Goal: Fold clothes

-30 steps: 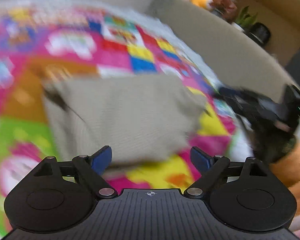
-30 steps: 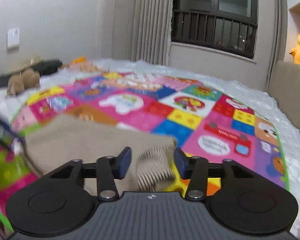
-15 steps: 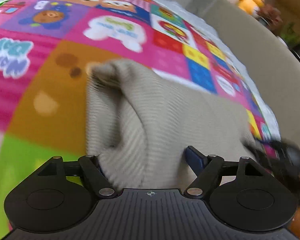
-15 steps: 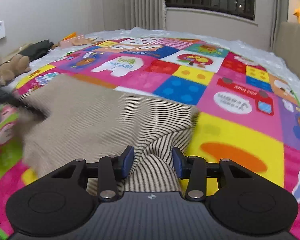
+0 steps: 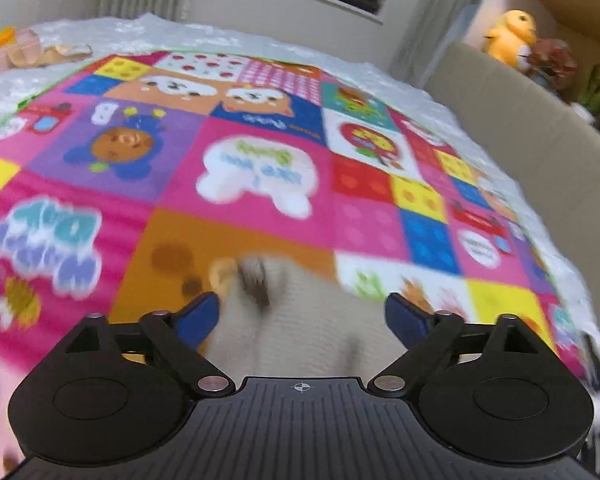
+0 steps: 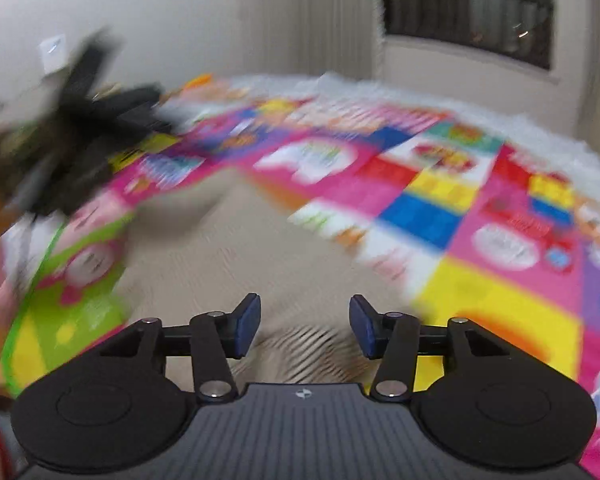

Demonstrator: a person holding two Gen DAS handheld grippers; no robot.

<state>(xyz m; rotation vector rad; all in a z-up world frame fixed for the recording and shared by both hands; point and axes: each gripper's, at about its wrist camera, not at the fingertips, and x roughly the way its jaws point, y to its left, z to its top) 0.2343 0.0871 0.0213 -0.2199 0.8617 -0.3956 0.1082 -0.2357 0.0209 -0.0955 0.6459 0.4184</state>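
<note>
A bright patchwork play mat (image 5: pixel 260 168) covers the bed. On it lies the beige ribbed sweater (image 6: pixel 228 256). The left claw (image 5: pixel 302 316) has just been spreading wide, the right claw (image 6: pixel 303 326) also opening; neither grips the cloth.

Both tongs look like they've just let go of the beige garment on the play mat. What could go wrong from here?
1. The beige garment looks bunched near the left tongs, which have just been opening; the fold may be uneven.
2. The striped edge lies between the right tongs, also just opening; pulling back might snag it.
</note>
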